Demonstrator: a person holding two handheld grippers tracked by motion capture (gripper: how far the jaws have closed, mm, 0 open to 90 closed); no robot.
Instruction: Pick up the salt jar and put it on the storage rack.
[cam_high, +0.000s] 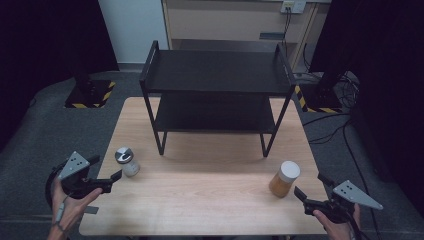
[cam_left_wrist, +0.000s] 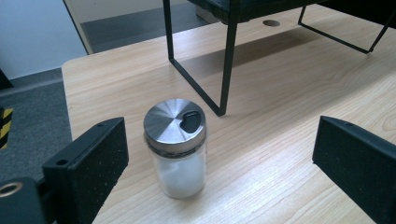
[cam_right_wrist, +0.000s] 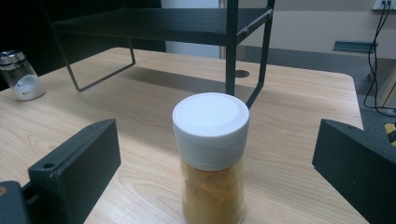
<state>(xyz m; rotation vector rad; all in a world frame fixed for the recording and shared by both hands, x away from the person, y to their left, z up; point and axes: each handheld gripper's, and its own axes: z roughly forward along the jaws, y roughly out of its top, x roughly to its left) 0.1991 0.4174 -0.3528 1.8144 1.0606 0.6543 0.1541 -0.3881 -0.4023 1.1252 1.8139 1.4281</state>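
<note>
A small glass shaker (cam_high: 126, 161) with a metal lid and white powder stands upright near the wooden table's left edge. My left gripper (cam_high: 106, 167) is open just left of it; in the left gripper view the shaker (cam_left_wrist: 176, 149) stands a little ahead of the wide-apart jaws, nearer the left one. An orange spice jar (cam_high: 284, 179) with a white cap stands upright at the front right. My right gripper (cam_high: 310, 185) is open beside it, and the jar (cam_right_wrist: 212, 158) sits ahead of and centred between its spread jaws. Neither gripper touches anything.
A black two-tier metal shelf (cam_high: 215, 95) stands on the back half of the table (cam_high: 210, 205), both tiers bare. Yellow-and-black striped stand bases (cam_high: 90, 95) sit on the floor at both back corners, with cables (cam_high: 330, 127) on the right floor.
</note>
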